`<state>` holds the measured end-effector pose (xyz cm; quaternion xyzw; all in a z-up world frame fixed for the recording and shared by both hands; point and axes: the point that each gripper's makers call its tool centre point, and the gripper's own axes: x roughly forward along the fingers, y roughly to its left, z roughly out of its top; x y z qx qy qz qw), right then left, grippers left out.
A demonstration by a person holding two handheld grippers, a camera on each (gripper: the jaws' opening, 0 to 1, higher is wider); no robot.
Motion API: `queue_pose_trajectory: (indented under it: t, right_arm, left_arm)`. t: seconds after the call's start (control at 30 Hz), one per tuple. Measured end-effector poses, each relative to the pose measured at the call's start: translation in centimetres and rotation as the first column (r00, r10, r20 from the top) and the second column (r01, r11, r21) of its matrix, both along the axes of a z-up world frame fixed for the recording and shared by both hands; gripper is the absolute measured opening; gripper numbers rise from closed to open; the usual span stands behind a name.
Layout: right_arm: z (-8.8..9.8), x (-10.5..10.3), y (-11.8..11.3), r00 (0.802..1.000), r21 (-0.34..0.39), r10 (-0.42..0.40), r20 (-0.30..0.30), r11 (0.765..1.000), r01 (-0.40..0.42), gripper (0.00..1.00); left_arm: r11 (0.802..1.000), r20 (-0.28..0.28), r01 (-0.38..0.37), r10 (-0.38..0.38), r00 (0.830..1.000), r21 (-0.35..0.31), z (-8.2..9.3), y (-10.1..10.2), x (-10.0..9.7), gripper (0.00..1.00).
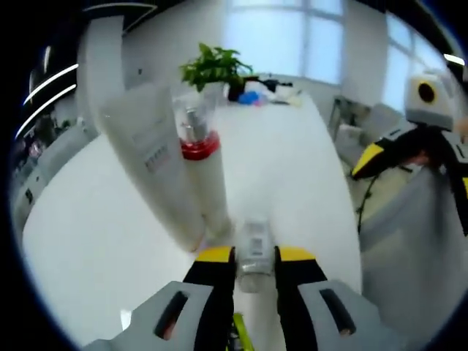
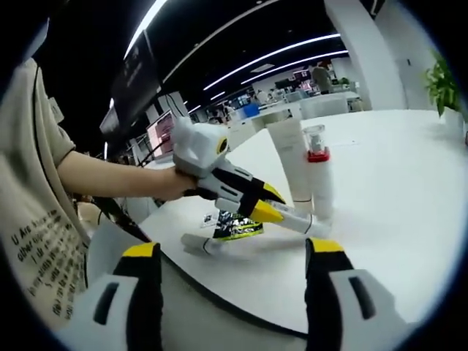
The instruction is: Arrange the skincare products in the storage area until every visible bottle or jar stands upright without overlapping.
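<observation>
left gripper point(image 1: 254, 265) jaws hide small bottle's point(image 1: 254, 247) base

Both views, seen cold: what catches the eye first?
In the left gripper view, the left gripper is shut on a small lying bottle at the foot of two upright products: a white tube and a red-collared bottle. In the right gripper view, the same gripper shows from the side, held in a hand at the white table edge, while the right gripper is open and off the table.
</observation>
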<state>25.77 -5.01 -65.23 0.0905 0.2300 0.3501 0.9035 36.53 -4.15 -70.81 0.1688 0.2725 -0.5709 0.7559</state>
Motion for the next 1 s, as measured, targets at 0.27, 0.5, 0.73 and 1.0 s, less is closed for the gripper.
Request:
queue_pose_trajectory:
  t: [0.27,0.5,0.73,1.0]
  right_arm:
    - [-0.3,0.4,1.0,0.995,-0.091,0.095,0.028,0.992,-0.093,0.79]
    - [0.9,1.0,0.5,0.996,-0.065,0.068,0.061,0.996,-0.064,0.79]
    - [0.6,0.3,-1.1,0.998,-0.062,0.040,0.051,0.997,-0.037,0.79]
    - [0.9,0.1,-2.2,0.998,-0.034,-0.005,0.059,0.999,0.007,0.79]
  left_arm:
    - [0.999,-0.004,-0.013,0.013,1.000,0.032,-0.4,0.3,-0.8,0.17]
    - [0.978,-0.044,0.026,-0.017,0.999,0.208,-4.7,2.4,-2.8,0.17]
    - [0.942,-0.054,0.086,-0.072,0.996,0.325,-6.7,3.1,-4.1,0.17]
    - [0.914,-0.045,0.131,-0.123,0.991,0.385,-7.0,3.6,-4.2,0.18]
